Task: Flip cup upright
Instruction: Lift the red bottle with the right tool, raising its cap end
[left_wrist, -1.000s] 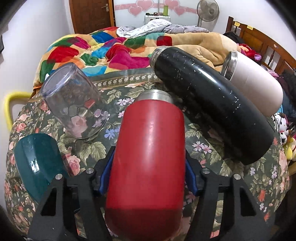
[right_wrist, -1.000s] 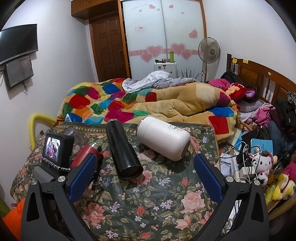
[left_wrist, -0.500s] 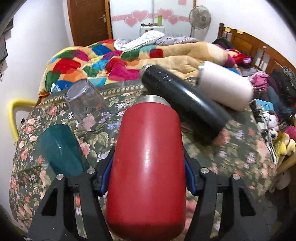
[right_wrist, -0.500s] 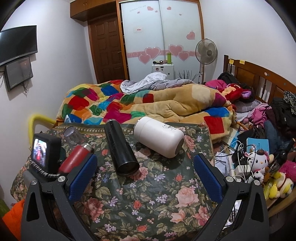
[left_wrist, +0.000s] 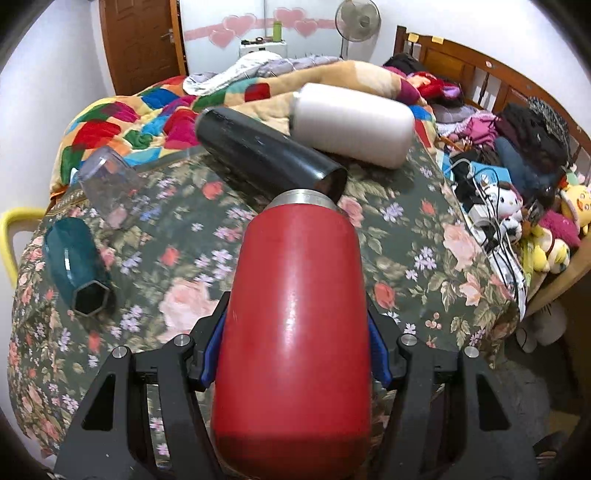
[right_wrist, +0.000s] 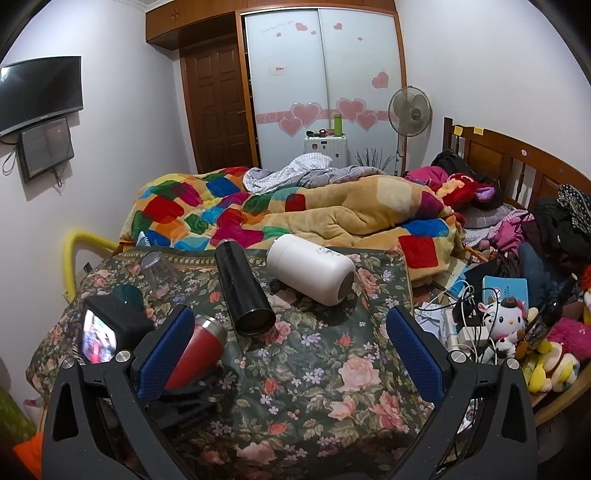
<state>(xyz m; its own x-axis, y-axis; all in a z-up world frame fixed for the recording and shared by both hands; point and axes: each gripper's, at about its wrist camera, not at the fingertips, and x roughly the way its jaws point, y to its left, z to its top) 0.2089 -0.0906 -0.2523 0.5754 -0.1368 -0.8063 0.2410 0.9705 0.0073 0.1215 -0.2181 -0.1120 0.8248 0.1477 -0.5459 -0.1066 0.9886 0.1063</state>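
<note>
Left hand-held gripper (left_wrist: 295, 354) clamps red cup (left_wrist: 295, 332), rt hand-held gripper (right_wrist: 291, 347) spread wide.

Red cup (left_wrist: 295, 332): glossy painted metal, bare steel rim. Black flask (left_wrist: 266, 155): smooth, glossy. White flask (left_wrist: 354, 123): matt. Clear tumbler (left_wrist: 109, 181): transparent plastic. Teal cup (left_wrist: 75, 266): glossy. Floral cover (right_wrist: 332, 369): printed cloth. Headboard (right_wrist: 517, 162): varnished wood.

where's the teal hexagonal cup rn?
In the left wrist view the teal hexagonal cup lies on its side at the left edge of the floral bedspread, just below the clear plastic tumbler.
</note>
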